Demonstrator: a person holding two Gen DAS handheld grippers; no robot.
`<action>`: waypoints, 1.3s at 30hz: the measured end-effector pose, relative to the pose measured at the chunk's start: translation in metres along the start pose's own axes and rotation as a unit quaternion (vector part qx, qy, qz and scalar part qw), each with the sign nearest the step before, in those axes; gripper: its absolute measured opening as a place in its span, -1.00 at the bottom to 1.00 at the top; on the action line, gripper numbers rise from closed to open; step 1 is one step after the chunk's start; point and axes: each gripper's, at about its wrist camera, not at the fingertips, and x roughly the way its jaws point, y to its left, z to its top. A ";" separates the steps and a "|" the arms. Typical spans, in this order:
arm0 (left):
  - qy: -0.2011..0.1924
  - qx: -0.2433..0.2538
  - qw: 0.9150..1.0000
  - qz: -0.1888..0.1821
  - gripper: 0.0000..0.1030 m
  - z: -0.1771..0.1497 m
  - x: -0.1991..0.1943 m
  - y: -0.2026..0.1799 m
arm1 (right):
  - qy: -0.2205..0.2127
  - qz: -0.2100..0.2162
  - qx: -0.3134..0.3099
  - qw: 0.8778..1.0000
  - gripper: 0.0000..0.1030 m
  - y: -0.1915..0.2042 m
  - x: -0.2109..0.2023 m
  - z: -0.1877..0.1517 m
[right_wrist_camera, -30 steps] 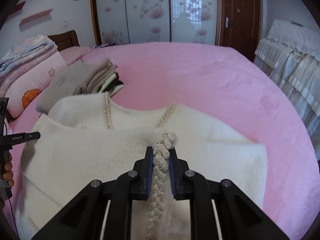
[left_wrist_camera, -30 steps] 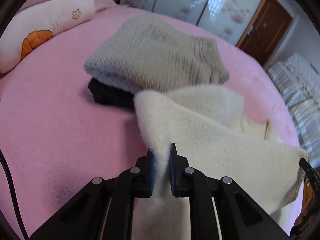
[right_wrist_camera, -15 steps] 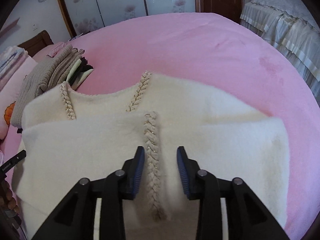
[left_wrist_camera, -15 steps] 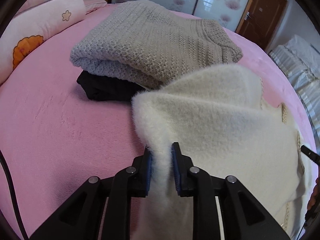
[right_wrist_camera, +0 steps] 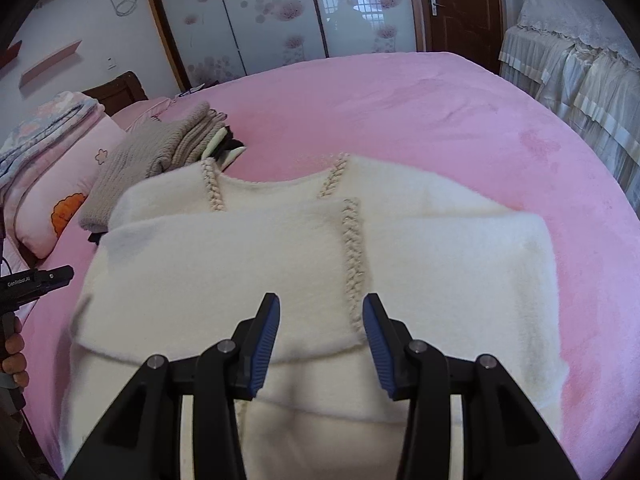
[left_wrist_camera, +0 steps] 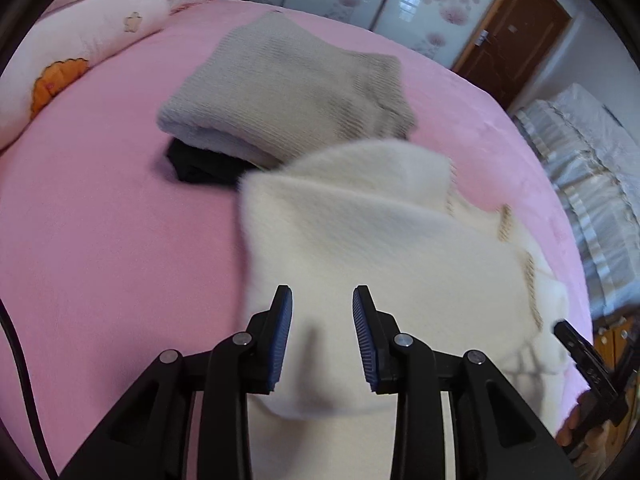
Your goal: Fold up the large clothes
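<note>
A fluffy cream sweater (right_wrist_camera: 328,272) with braided trim lies on the pink bed (right_wrist_camera: 460,120), its lower part folded up over the body. In the left wrist view the same cream sweater (left_wrist_camera: 372,232) fills the middle. My left gripper (left_wrist_camera: 322,298) hovers over the sweater's left edge, its jaws opening, the pads off the cloth. Just above the folded hem stands my right gripper (right_wrist_camera: 320,306), open, with the braid (right_wrist_camera: 354,256) running ahead between its fingers but not pinched.
A folded grey knit sweater (left_wrist_camera: 288,84) rests on dark folded clothes (left_wrist_camera: 200,164) beyond the cream one. Pink pillows (left_wrist_camera: 80,36) lie at the left. A second bed with a white frilled cover (right_wrist_camera: 572,68) stands at the right. A brown door (left_wrist_camera: 512,44) is behind.
Both grippers have let go: the left released the sweater's edge, the right released the braid. The folded-over part now lies flat. Both grippers have drawn back a little.
</note>
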 end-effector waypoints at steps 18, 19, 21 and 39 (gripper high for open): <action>0.015 -0.032 0.999 -0.027 -0.15 -0.060 0.052 -0.030 | 0.031 -0.008 -0.066 0.997 -0.91 0.043 0.053 -0.019; 0.015 -0.041 0.998 -0.034 -0.15 -0.060 0.052 -0.022 | 0.028 -0.033 -0.059 0.997 -0.90 0.029 0.051 -0.019; 0.017 -0.059 0.997 -0.051 -0.16 -0.060 0.049 -0.008 | 0.030 -0.053 -0.032 0.998 -0.90 0.000 0.046 -0.019; -0.012 -0.020 1.000 0.001 0.26 -0.083 -0.075 -0.054 | -0.007 0.026 0.054 0.998 -0.77 -0.016 -0.100 -0.055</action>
